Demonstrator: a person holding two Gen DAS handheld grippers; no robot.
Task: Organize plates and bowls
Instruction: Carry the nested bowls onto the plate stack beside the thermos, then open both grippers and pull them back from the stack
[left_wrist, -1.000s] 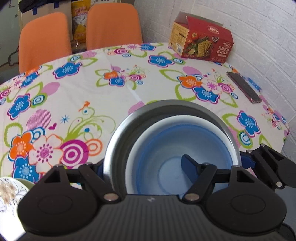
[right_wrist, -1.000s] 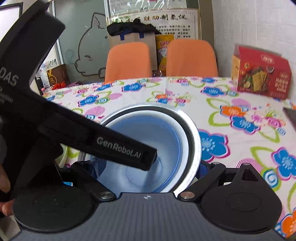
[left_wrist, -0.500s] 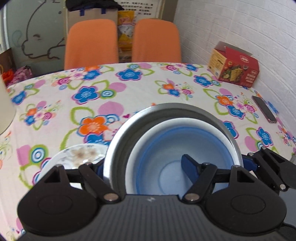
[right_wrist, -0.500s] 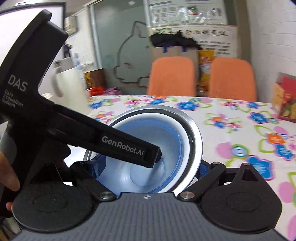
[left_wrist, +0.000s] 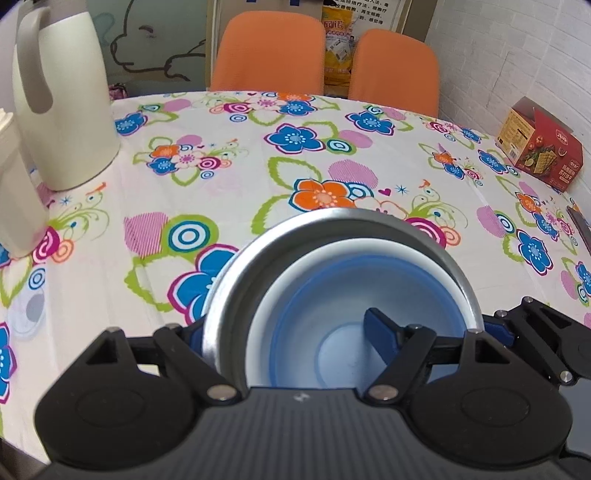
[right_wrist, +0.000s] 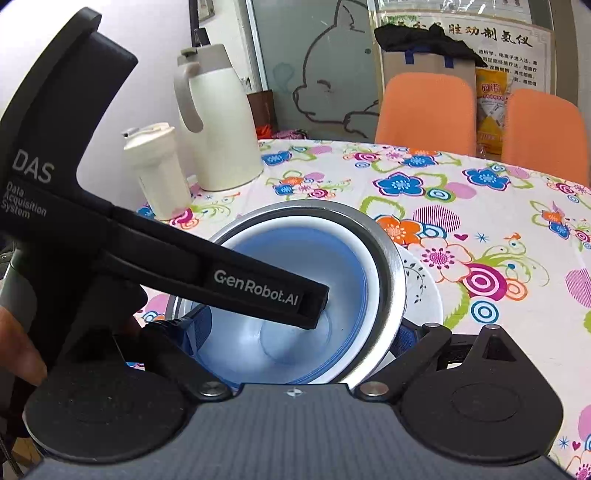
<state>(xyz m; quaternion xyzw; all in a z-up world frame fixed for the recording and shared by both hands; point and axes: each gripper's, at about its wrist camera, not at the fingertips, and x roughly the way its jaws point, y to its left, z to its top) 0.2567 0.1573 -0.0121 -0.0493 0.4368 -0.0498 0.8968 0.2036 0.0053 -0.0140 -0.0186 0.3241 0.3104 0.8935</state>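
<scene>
Left hand-held gripper (left_wrist: 436, 332) and right hand-held gripper (right_wrist: 295, 332) each pinch opposite rims of the nested bowls (right_wrist: 314, 258) above the tabletop (right_wrist: 480, 206) over a white plate (right_wrist: 424, 291); uneven lowering could tip the stack.

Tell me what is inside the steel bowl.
A white bowl with a blue interior is nested in the steel bowl. A blue finger of the left hand-held gripper reaches inside it. The steel bowl's own bottom is covered.
</scene>
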